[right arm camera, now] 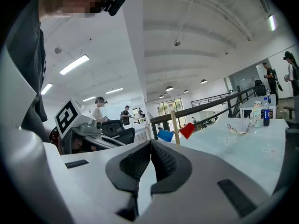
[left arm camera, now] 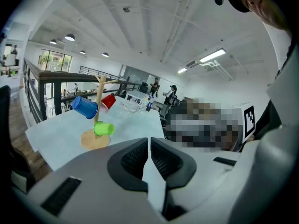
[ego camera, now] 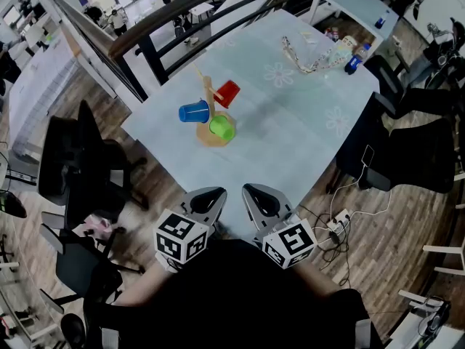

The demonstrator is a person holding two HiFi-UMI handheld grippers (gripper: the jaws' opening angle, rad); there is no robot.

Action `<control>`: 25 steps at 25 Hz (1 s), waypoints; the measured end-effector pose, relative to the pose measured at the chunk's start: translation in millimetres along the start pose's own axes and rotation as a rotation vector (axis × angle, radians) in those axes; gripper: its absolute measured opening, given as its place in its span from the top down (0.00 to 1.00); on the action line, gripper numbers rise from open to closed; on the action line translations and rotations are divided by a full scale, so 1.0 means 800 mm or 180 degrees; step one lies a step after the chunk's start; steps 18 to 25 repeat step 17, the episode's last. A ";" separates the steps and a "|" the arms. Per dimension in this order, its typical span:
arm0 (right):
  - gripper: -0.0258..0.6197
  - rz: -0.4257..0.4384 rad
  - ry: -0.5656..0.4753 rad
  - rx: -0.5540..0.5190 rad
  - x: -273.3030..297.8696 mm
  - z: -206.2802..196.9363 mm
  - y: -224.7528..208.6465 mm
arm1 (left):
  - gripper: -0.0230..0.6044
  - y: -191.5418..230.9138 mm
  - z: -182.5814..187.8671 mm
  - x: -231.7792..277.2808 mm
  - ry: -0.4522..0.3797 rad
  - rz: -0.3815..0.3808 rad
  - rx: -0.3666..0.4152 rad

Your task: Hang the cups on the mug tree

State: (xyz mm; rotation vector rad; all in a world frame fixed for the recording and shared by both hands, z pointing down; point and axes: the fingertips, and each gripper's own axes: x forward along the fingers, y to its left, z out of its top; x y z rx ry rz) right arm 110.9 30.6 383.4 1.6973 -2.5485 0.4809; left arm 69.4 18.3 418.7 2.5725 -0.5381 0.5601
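Seen from above, a pale table [ego camera: 290,133] with faint flower prints sits at an angle on a wooden floor. Black office chairs [ego camera: 80,166] crowd its left and right sides, and a dark railing [ego camera: 182,22] runs past its far edge. A power strip [ego camera: 338,221] with trailing cables lies on the floor off the right edge. Near the far right corner lie a pale chain-like string [ego camera: 305,62] and a bottle [ego camera: 354,59] on its side. The mug tree [ego camera: 209,91] stands towards the table's left corner, its wooden post upright on a round base. Three cups hang on it. The blue cup [ego camera: 194,112] sticks out towards the left edge, its long axis tilted. The red cup [ego camera: 227,93] angles out on the far side. The green cup [ego camera: 222,128] hangs lowest, just above the base, its long axis roughly level. The left gripper [left arm camera: 149,141] and right gripper [right arm camera: 151,146] are held side by side at the table's near corner, well apart from the tree, with pale tabletop between. Both point towards the tree with jaws clenched pad to pad. The left gripper view shows all three cups. In the right gripper view only blue and red show beside the post, and the gripper's body hides anything lower. Only the head view shows the floor and chairs. The gripper views show ceiling lights and distant people.
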 end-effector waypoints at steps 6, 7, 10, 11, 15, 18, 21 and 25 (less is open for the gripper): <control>0.91 0.0008 0.0040 0.0016 0.004 -0.006 0.006 | 0.92 0.004 -0.005 -0.006 -0.0002 0.0012 -0.0029; 0.91 0.0013 0.0045 0.0015 0.004 -0.007 0.008 | 0.92 0.004 -0.005 -0.007 -0.0002 0.0015 -0.0032; 0.91 0.0029 0.0052 -0.0003 0.005 -0.005 0.012 | 0.92 0.004 -0.005 -0.011 -0.0009 0.0024 -0.0039; 0.91 0.0034 0.0055 -0.0007 0.005 -0.005 0.014 | 0.92 0.004 -0.006 -0.013 -0.0011 0.0027 -0.0042; 0.91 0.0038 0.0065 -0.0014 0.005 -0.008 0.018 | 0.92 0.005 -0.009 -0.017 -0.0018 0.0030 -0.0046; 0.91 0.0043 0.0066 -0.0024 0.006 -0.010 0.020 | 0.92 0.006 -0.011 -0.019 -0.0022 0.0033 -0.0045; 0.91 0.0043 0.0066 -0.0024 0.006 -0.010 0.020 | 0.92 0.006 -0.011 -0.019 -0.0022 0.0033 -0.0045; 0.91 0.0043 0.0066 -0.0024 0.006 -0.010 0.020 | 0.92 0.006 -0.011 -0.019 -0.0022 0.0033 -0.0045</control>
